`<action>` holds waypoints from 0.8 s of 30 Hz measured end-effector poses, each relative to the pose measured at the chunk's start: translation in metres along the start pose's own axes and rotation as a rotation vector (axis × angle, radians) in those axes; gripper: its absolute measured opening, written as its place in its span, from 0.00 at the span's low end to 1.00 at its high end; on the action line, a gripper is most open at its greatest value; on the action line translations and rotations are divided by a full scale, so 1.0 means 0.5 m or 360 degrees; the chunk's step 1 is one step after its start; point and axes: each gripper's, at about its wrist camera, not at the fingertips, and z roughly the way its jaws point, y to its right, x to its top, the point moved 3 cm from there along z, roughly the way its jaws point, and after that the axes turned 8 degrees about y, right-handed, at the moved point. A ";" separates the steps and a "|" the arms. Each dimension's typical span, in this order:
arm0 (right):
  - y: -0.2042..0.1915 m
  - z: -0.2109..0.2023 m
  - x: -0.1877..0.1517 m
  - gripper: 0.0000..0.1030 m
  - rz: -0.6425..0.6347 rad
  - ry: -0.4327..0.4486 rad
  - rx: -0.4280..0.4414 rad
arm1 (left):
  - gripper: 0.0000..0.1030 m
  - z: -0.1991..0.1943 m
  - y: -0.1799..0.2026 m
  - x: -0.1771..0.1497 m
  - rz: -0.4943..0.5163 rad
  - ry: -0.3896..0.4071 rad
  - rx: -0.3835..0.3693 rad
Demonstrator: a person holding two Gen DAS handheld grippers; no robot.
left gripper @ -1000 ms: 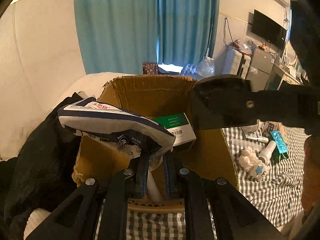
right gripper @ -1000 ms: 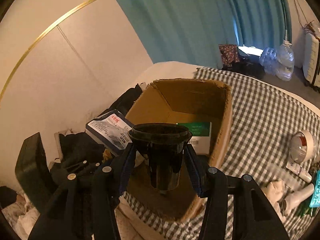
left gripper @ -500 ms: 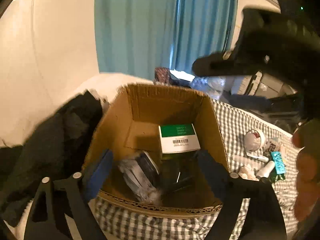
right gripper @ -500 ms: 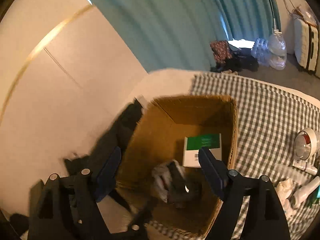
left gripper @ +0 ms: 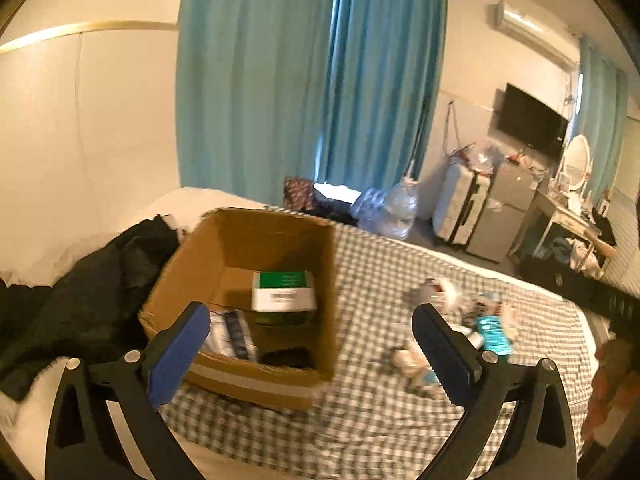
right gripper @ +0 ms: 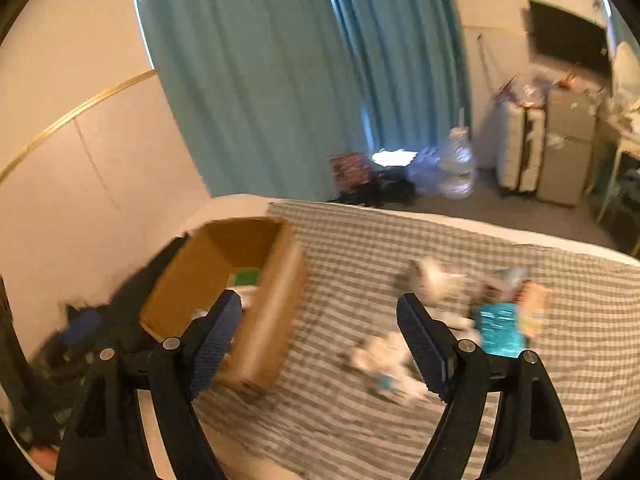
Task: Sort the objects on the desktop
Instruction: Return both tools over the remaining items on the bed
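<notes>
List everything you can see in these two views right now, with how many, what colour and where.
cardboard box: one, brown, on the bed left of centre
green-and-white carton: one, inside the box
blue-and-white packet: one, inside the box, near corner
checked cloth: one, grey and white, covering the bed
small items: several, blurred, on the cloth at right
teal pack: one, among them
dark clothing: a heap, black, left of the box
curtains: teal, behind
left gripper: fingers open, empty
right gripper: fingers open, empty

My left gripper (left gripper: 310, 340) has just been opening, jaws wide, nothing between them. Cardboard box (left gripper: 280, 384) sits on the checked bedspread (left gripper: 360, 420) near its left edge, green-white carton (left gripper: 284, 292) and dark packet (left gripper: 230, 332) inside. Blurred small items (left gripper: 460, 320) lie toward the right edge. Black clothes (left gripper: 80, 288) left of box.
</notes>
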 end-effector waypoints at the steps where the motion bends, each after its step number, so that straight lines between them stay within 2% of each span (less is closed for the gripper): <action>1: 0.018 -0.026 -0.016 0.78 -0.0026 0.0019 -0.0033 | 1.00 -0.006 0.020 -0.011 -0.0007 -0.0006 -0.0018; 4: 0.077 -0.086 -0.070 0.88 -0.0032 0.0049 -0.0106 | 1.00 -0.016 0.084 -0.050 -0.0013 -0.0049 -0.0046; 8: 0.160 -0.117 -0.148 0.89 -0.0017 -0.0014 -0.0225 | 1.00 -0.024 0.154 -0.110 -0.0037 -0.0054 -0.0043; 11: 0.230 -0.131 -0.211 0.89 0.0085 -0.0066 -0.0399 | 1.00 -0.015 0.202 -0.150 0.0028 -0.0095 -0.0043; 15: 0.289 -0.115 -0.252 0.89 0.0257 -0.0178 -0.0397 | 1.00 0.002 0.248 -0.183 0.0075 -0.0146 -0.0040; 24: 0.297 -0.071 -0.269 0.89 0.0245 -0.0254 -0.0360 | 1.00 0.031 0.272 -0.235 0.0078 -0.0275 -0.0012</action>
